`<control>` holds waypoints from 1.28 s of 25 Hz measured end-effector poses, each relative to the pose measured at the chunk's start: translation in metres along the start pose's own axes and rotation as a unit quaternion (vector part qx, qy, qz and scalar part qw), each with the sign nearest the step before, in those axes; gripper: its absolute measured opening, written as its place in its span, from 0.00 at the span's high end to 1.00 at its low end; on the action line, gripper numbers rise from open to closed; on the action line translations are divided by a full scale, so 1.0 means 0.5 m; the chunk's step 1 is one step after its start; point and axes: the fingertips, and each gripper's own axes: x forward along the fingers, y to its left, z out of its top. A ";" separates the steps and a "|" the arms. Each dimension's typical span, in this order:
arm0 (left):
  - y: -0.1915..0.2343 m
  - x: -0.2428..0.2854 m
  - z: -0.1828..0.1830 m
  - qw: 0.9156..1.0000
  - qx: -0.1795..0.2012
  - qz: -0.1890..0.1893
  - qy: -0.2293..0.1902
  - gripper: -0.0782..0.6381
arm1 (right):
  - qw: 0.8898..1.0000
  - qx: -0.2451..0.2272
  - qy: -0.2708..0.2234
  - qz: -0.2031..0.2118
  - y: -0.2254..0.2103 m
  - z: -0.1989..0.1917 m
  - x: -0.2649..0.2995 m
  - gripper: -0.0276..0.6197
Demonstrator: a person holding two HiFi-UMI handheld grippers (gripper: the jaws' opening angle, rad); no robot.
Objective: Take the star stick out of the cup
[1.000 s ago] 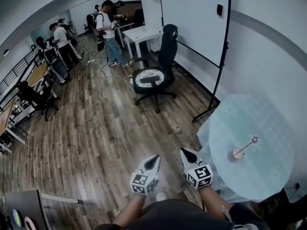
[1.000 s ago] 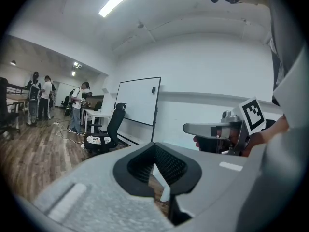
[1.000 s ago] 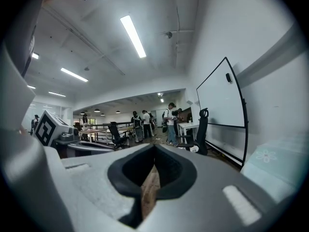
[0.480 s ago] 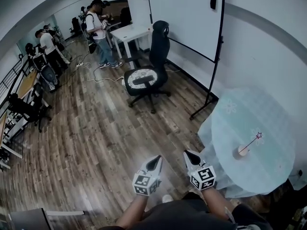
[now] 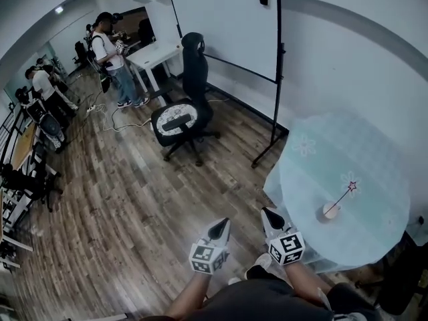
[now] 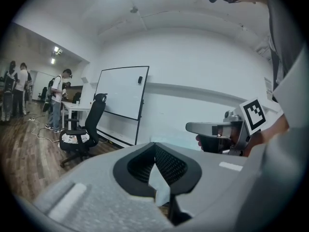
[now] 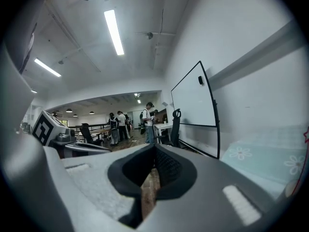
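Holding left gripper (image 5: 221, 225) and right gripper (image 5: 269, 212) clenched and empty, we find the star stick (image 5: 344, 197) in its cup (image 5: 330, 210) on the table (image 5: 364, 152), well right of the right gripper, which is nearer. The stick's long axis leans away rightward.

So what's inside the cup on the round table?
A star stick leans out of the cup, star end up and right. Its lower end and the cup's bottom are hidden.

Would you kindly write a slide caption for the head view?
Shut, the left gripper and right gripper hang short of the table where the star stick leans in its cup.
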 end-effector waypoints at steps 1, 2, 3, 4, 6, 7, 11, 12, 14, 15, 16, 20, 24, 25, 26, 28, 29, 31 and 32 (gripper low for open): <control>-0.005 0.024 0.007 1.000 0.005 -0.007 0.001 0.88 | 1.000 0.001 -0.003 -0.006 -0.022 0.006 0.004 0.95; -0.009 0.047 0.015 1.000 0.009 -0.013 0.003 0.88 | 1.000 0.003 -0.005 -0.012 -0.043 0.011 0.008 0.95; -0.012 0.070 0.022 1.000 0.013 -0.018 0.006 0.88 | 1.000 0.006 -0.006 -0.018 -0.065 0.015 0.012 0.95; -0.015 0.093 0.030 1.000 0.016 -0.023 0.008 0.88 | 1.000 0.008 -0.007 -0.024 -0.087 0.017 0.017 0.95; -0.024 0.136 0.043 0.999 0.022 -0.034 0.011 0.88 | 0.999 0.015 -0.009 -0.037 -0.131 0.021 0.025 0.95; -0.030 0.156 0.048 0.999 0.024 -0.040 0.012 0.88 | 0.999 0.018 -0.010 -0.042 -0.152 0.023 0.027 0.95; -0.049 0.232 0.066 0.998 0.033 -0.059 0.017 0.88 | 0.997 0.030 -0.014 -0.065 -0.231 0.026 0.028 0.95; -0.054 0.251 0.069 0.997 0.035 -0.063 0.018 0.88 | 0.997 0.034 -0.016 -0.070 -0.250 0.026 0.029 0.95; -0.066 0.286 0.072 0.997 0.036 -0.072 0.021 0.88 | 0.996 0.042 -0.019 -0.079 -0.284 0.027 0.027 0.95; -0.072 0.303 0.072 0.996 0.036 -0.075 0.023 0.88 | 0.995 0.046 -0.022 -0.083 -0.298 0.027 0.025 0.95; -0.079 0.318 0.071 0.996 0.036 -0.079 0.027 0.88 | 0.995 0.049 -0.024 -0.086 -0.312 0.028 0.023 0.95; -0.123 0.374 0.073 0.992 0.062 -0.105 0.036 0.88 | 0.992 0.055 -0.030 -0.106 -0.358 0.028 -0.005 0.95; -0.168 0.420 0.076 0.987 0.074 -0.138 0.040 0.88 | 0.989 0.059 -0.035 -0.134 -0.404 0.022 -0.034 0.95; -0.182 0.431 0.077 0.985 0.075 -0.148 0.042 0.88 | 0.987 0.060 -0.037 -0.143 -0.416 0.021 -0.045 0.95; -0.197 0.443 0.078 0.984 0.076 -0.157 0.044 0.88 | 0.985 0.061 -0.040 -0.154 -0.428 0.022 -0.056 0.95; -0.229 0.470 0.084 0.980 0.077 -0.177 0.048 0.88 | 0.982 0.060 -0.045 -0.175 -0.455 0.027 -0.080 0.95; -0.245 0.484 0.085 0.978 0.079 -0.189 0.048 0.88 | 0.980 0.060 -0.047 -0.186 -0.468 0.029 -0.092 0.95; -0.278 0.512 0.087 0.972 0.083 -0.216 0.048 0.88 | 0.974 0.066 -0.048 -0.210 -0.493 0.030 -0.115 0.95; -0.294 0.525 0.088 0.969 0.085 -0.229 0.049 0.88 | 0.972 0.069 -0.049 -0.221 -0.503 0.029 -0.125 0.95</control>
